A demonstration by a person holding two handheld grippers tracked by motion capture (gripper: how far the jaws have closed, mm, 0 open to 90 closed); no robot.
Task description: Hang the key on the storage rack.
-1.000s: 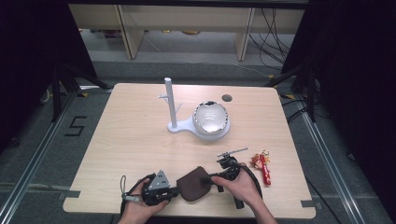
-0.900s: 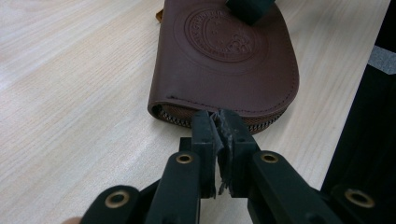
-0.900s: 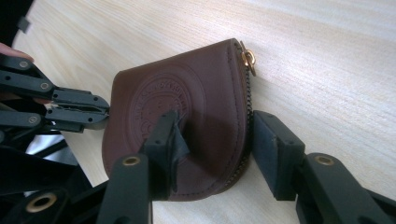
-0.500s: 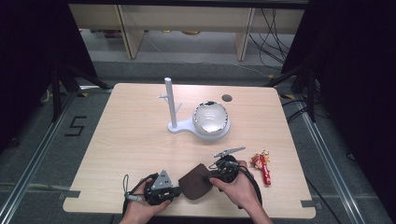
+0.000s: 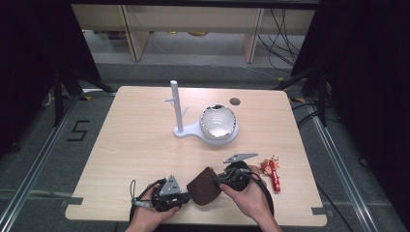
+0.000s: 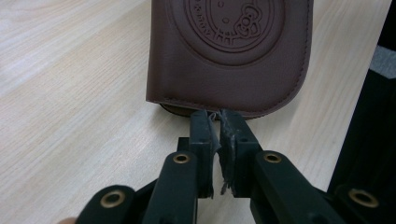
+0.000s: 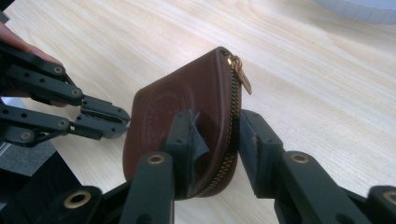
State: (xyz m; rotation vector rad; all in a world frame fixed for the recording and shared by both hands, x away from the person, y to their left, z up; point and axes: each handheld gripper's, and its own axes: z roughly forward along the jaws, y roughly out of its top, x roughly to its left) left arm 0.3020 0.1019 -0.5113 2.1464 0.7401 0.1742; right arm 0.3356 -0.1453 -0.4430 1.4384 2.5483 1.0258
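The brown leather pouch [image 5: 204,185], earlier flat on the table [image 5: 135,145], is now tilted up near its front edge. It is pinched by the left gripper [image 6: 215,126]; the right gripper [image 7: 215,140] has been closing around its zipper [image 7: 232,135] edge.

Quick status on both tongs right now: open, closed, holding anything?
Left tongs: closed, pinching the edge of the brown pouch.
Right tongs: jaws have just been closing around the pouch's zipper edge; a firm clamp cannot be told.
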